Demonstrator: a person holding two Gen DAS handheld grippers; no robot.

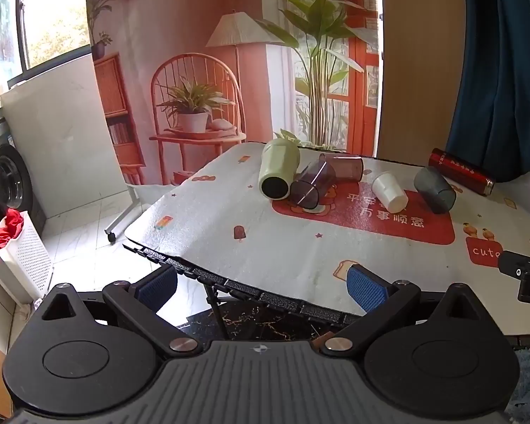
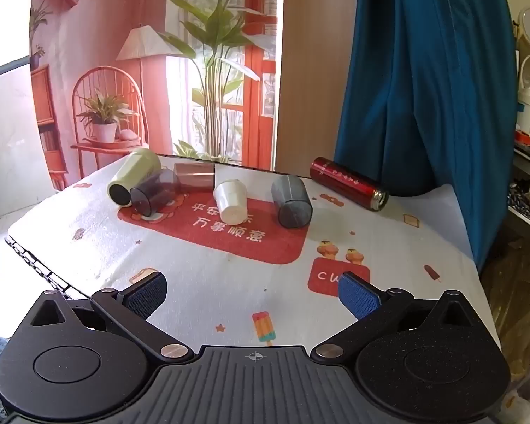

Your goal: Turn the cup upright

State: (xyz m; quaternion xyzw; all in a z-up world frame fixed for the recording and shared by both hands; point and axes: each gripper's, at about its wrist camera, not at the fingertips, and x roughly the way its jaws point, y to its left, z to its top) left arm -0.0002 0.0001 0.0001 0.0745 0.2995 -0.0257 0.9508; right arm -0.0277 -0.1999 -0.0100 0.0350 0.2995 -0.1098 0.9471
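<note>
Several cups lie on their sides at the far part of the table: a green cup [image 1: 278, 171] [image 2: 133, 176], a dark clear cup [image 1: 312, 185] [image 2: 154, 192], a brownish clear cup [image 1: 342, 166] [image 2: 194, 176], a white cup [image 1: 389, 191] [image 2: 230, 200] and a grey cup [image 1: 434, 190] [image 2: 291, 200]. A red flask [image 1: 462, 170] [image 2: 349, 182] lies at the back right. My left gripper [image 1: 261, 284] is open and empty at the table's near left edge. My right gripper [image 2: 252, 295] is open and empty above the near part of the table.
The table carries a white cloth [image 1: 251, 243] [image 2: 208, 268] with a red patch. A blue curtain [image 2: 424, 81] hangs at the right. A washing machine [image 1: 7, 176] and a white laundry basket [image 1: 21, 258] stand on the floor at the left.
</note>
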